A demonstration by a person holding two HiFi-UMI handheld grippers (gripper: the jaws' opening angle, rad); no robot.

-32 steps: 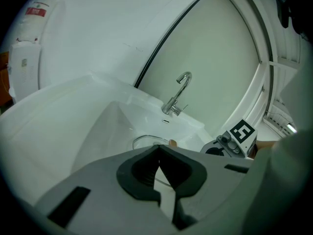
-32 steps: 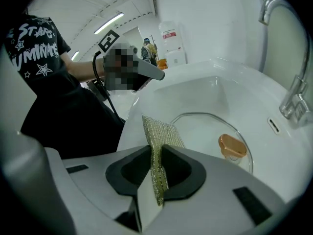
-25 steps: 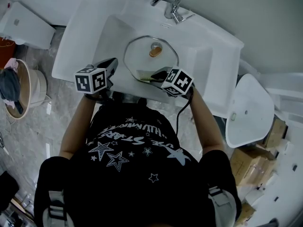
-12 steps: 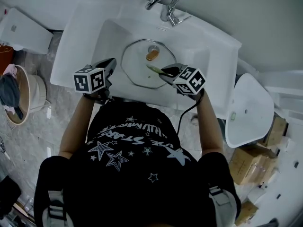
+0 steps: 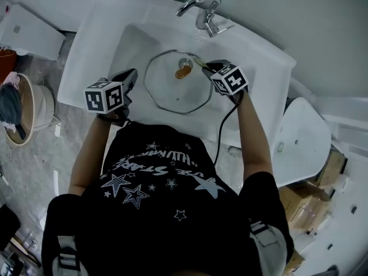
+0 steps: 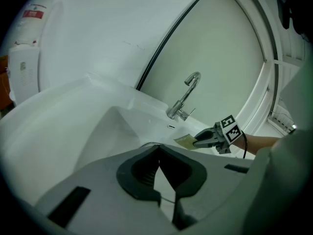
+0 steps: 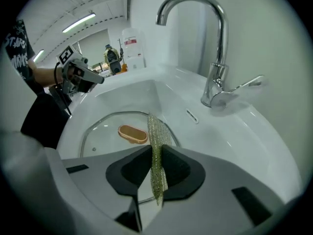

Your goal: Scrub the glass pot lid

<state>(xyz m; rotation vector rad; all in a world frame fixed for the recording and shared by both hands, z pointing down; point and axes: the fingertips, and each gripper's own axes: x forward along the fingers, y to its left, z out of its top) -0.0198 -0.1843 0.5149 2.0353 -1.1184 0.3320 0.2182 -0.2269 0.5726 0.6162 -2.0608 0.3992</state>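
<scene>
A round glass pot lid with a brown knob lies flat in the white sink basin; the right gripper view shows the lid and knob too. My right gripper is shut on a thin yellow-green scrub pad, held upright over the lid's far right rim. The pad also shows in the left gripper view, sticking out of the right gripper. My left gripper is shut and empty, hovering at the sink's left front edge beside the lid.
A chrome faucet stands behind the basin, seen close in the right gripper view. A wooden tub sits on the floor at left, a white basin and cardboard boxes at right.
My right gripper has carried the pad from the lid's near edge across to its far right rim, near the knob. The left gripper has barely shifted.
</scene>
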